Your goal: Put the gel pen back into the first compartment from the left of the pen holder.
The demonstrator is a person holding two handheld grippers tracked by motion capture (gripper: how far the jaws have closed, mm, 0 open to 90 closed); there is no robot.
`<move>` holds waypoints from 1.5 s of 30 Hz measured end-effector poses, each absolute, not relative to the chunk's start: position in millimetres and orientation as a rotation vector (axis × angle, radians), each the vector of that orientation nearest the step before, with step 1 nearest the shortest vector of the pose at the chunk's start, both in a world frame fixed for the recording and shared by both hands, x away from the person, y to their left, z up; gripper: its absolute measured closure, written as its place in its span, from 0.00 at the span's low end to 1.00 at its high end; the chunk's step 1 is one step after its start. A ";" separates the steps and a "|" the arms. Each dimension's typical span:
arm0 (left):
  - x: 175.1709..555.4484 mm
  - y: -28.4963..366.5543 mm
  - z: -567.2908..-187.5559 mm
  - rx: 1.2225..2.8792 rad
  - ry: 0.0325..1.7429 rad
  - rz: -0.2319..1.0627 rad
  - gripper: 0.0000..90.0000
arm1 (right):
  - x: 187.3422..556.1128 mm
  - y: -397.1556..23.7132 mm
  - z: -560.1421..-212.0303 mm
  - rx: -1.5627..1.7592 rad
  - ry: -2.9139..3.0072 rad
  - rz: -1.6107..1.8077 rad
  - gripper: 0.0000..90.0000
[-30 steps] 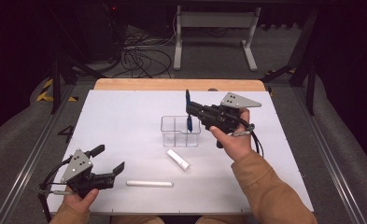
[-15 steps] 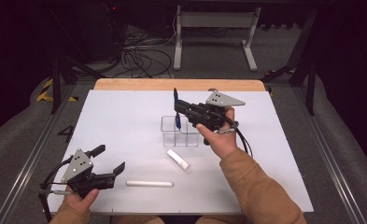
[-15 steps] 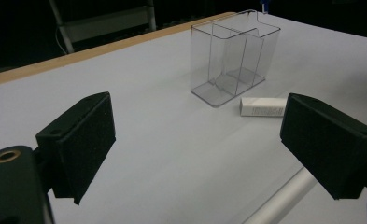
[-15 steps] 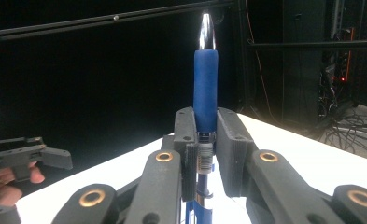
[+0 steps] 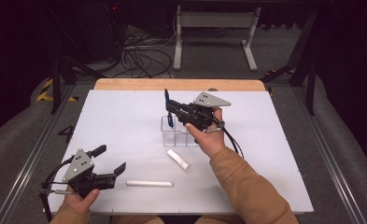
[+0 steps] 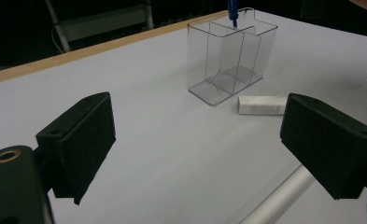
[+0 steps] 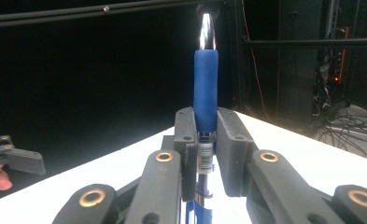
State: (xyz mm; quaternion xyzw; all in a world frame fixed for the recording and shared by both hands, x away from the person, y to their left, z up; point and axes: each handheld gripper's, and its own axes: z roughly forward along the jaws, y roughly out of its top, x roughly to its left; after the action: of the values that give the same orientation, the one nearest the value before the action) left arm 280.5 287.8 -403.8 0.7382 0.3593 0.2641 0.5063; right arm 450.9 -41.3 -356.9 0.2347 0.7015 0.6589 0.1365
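My right gripper (image 5: 170, 110) is shut on a blue pen (image 5: 167, 100) and holds it upright over a clear plastic holder (image 5: 179, 135) with compartments at the table's middle. In the left gripper view the pen's lower end (image 6: 232, 14) hangs at about rim height of the holder (image 6: 228, 60). In the right gripper view the pen (image 7: 205, 88) stands clamped between the pads of that gripper (image 7: 204, 140). My left gripper (image 5: 110, 159) rests open at the front left, jaws wide apart with nothing between them (image 6: 200, 144).
A small white box (image 5: 178, 159) lies just in front of the holder. A long pale rod (image 5: 149, 184) lies near the front edge, right of the left gripper. The table (image 5: 274, 154) has a wooden far edge; cables and stands lie beyond it.
My right gripper has carried the pen leftward and a little down, from right of the holder to over it. The left gripper has stayed where it was.
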 end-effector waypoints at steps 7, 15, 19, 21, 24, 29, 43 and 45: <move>280.6 288.3 -403.8 1.782 0.863 0.637 0.12 | 452.3 -35.1 -362.4 0.673 2.035 1.873 0.89; 280.6 287.9 -403.9 1.785 0.861 0.634 0.12 | 452.4 -33.3 -366.0 0.676 2.064 1.846 0.88; 280.6 287.8 -404.0 1.784 0.860 0.633 0.12 | 452.3 -32.6 -368.5 0.681 2.085 1.820 0.89; 280.5 287.7 -404.0 1.785 0.860 0.634 0.12 | 452.2 -31.8 -370.5 0.686 2.100 1.808 0.88; 280.1 288.2 -403.6 1.781 0.861 0.639 0.12 | 452.1 -30.8 -373.2 0.691 2.109 1.791 0.88; 280.1 288.6 -403.4 1.777 0.862 0.636 0.12 | 451.5 -31.4 -375.7 0.701 2.128 1.763 0.88; 276.8 289.3 -399.2 1.798 0.797 0.608 0.07 | 431.6 -52.5 -359.7 0.624 2.132 1.708 0.45; 276.4 288.4 -399.0 1.800 0.794 0.612 0.08 | 427.3 -56.6 -355.0 0.610 2.118 1.716 0.44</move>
State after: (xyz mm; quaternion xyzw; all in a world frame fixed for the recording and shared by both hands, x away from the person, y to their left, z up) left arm 276.4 288.4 -399.0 0.7490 0.3304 0.2545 0.5148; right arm 427.3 -56.6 -355.0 0.2150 0.7467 0.6051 0.1735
